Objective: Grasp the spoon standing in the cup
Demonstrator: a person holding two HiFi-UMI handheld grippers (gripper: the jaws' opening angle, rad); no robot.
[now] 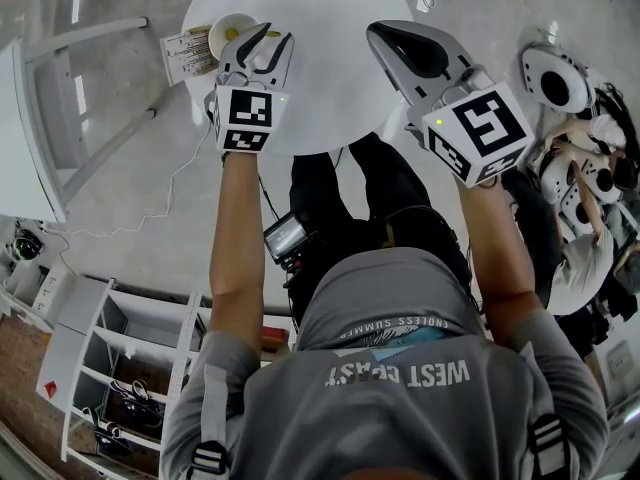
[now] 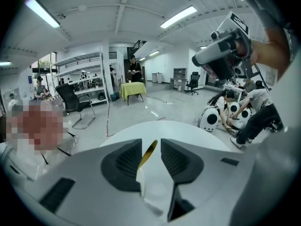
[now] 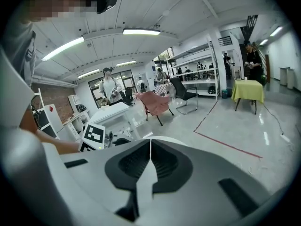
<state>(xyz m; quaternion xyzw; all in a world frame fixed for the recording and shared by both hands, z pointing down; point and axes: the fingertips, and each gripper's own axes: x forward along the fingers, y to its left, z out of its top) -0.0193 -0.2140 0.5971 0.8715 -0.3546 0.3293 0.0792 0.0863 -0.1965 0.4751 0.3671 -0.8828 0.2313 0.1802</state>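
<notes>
- The left gripper (image 2: 151, 144) is just to the right of the cup (image 1: 224, 24), with its 2 jaws a little way apart.
- The yellow spoon (image 2: 149, 150) stands in the cup. Its handle is in the gap between those jaws, which do not clamp it.
- The right gripper (image 3: 150, 142) hovers well to the right of the cup, jaws pressed together and empty.

A round white table (image 1: 330, 98) stands on a glossy grey floor (image 1: 130, 198), with a white shelf (image 1: 105, 353) near it. Strip lights (image 2: 178, 17) run along the white ceiling (image 2: 117, 27). Farther off are a yellow-clothed table (image 2: 133, 89), a black chair (image 2: 70, 102) and a red floor line (image 3: 225, 145).
</notes>
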